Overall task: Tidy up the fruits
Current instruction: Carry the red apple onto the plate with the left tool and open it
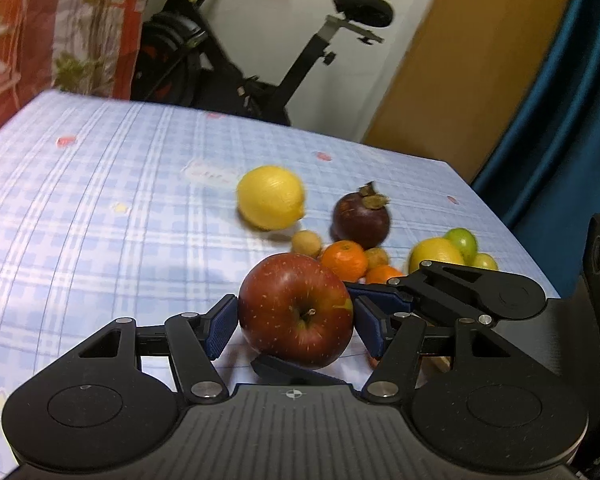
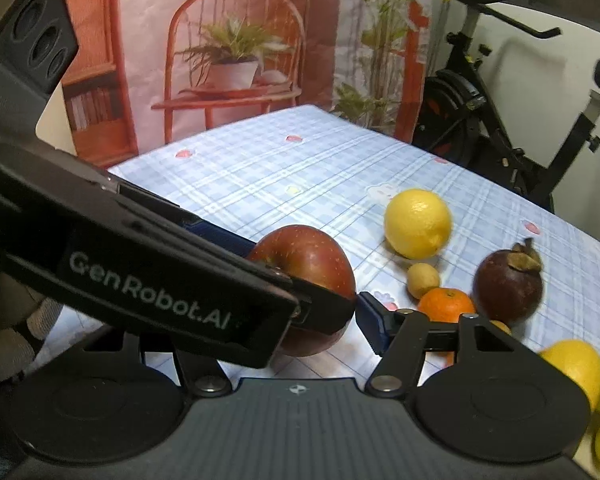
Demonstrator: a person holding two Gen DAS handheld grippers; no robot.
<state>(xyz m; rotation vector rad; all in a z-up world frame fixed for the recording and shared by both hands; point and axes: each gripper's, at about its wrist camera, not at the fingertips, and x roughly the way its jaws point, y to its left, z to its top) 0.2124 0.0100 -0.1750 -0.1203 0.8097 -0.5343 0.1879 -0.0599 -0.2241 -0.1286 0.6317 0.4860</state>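
Note:
A red apple sits between the blue pads of my left gripper, which press its two sides. My right gripper is on the same apple; its right pad touches the fruit, and its left finger is hidden behind the left gripper's black body. Beyond the apple, on the blue plaid tablecloth, lie a lemon, a mangosteen, a tangerine and a small tan fruit. A second lemon and green fruits lie further right.
An exercise bike stands past the table's far edge, beside a printed backdrop. A wooden door and a blue curtain are to the right. A gloved hand holds the left gripper.

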